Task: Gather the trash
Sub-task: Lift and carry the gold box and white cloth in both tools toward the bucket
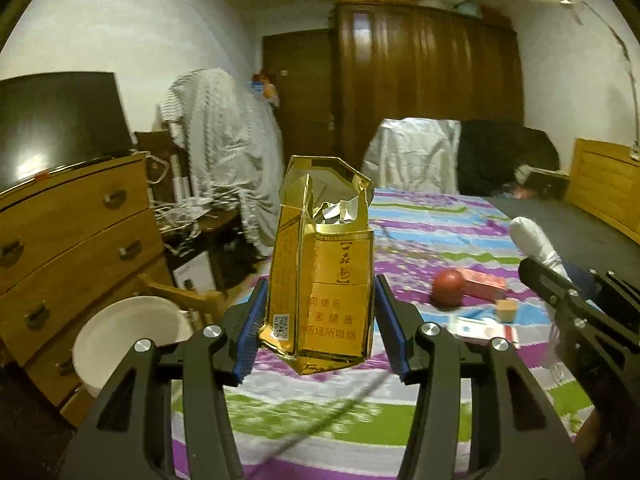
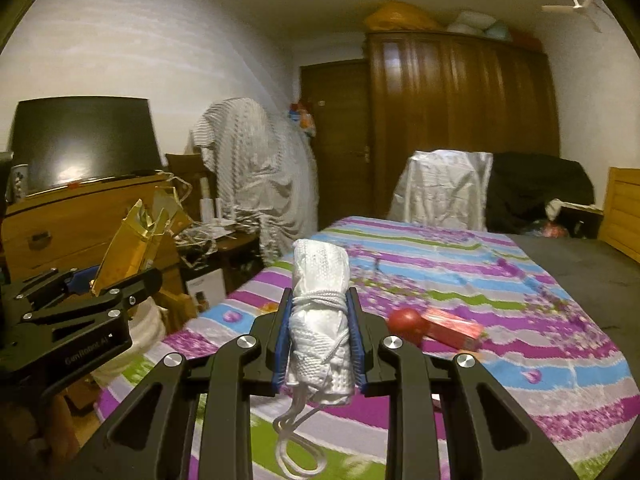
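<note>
My left gripper (image 1: 320, 312) is shut on a torn gold cigarette pack (image 1: 320, 276) and holds it upright above the bed's left edge. The pack also shows in the right wrist view (image 2: 132, 240), with the left gripper (image 2: 100, 284) beside it. My right gripper (image 2: 320, 332) is shut on a white rolled cloth bundle tied with cord (image 2: 320, 312), held above the bed. The bundle also shows in the left wrist view (image 1: 536, 240). A white bin (image 1: 124, 340) stands on the floor by the bed, below and left of the gold pack.
On the striped bedspread (image 1: 420, 232) lie a red apple (image 1: 448, 288), a red box (image 1: 484, 284), a small wooden cube (image 1: 506, 310) and a white and red pack (image 1: 480, 330). A wooden dresser (image 1: 68, 240) with a TV stands left. A wardrobe is at the back.
</note>
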A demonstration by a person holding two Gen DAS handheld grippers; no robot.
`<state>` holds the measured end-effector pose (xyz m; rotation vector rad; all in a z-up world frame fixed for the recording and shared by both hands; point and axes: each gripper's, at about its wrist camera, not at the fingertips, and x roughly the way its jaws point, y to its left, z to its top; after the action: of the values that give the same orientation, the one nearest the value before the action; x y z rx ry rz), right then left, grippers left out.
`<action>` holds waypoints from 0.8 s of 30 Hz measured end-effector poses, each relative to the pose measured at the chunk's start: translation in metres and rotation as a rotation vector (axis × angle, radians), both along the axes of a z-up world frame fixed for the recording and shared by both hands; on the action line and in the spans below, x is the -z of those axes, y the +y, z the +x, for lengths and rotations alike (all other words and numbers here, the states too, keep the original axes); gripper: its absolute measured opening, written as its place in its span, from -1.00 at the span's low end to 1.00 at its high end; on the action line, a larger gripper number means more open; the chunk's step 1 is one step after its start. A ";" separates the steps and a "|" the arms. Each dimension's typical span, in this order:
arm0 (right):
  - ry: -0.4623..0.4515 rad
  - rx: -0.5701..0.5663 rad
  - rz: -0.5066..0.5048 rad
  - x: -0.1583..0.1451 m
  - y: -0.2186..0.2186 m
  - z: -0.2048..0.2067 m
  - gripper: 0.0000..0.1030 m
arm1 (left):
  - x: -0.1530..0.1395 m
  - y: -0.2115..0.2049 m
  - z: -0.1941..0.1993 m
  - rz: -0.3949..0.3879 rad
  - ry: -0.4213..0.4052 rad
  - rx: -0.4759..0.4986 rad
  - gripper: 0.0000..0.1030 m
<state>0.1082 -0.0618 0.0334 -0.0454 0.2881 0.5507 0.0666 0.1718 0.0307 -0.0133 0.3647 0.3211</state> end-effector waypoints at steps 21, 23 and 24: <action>0.048 -0.395 -0.065 -0.041 0.244 -0.013 -0.48 | -0.010 0.180 -0.046 -0.077 0.021 -0.307 -0.03; 0.063 -0.425 -0.074 -0.045 0.269 -0.008 -0.48 | -0.007 0.199 -0.049 -0.096 0.038 -0.328 -0.03; 0.071 -0.442 -0.082 -0.045 0.285 -0.006 -0.48 | -0.005 0.207 -0.050 -0.104 0.045 -0.338 -0.03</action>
<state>0.1027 0.2231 0.0786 -0.1723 0.3732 0.9810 0.0162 0.3789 0.0358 -0.1712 0.4235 0.6370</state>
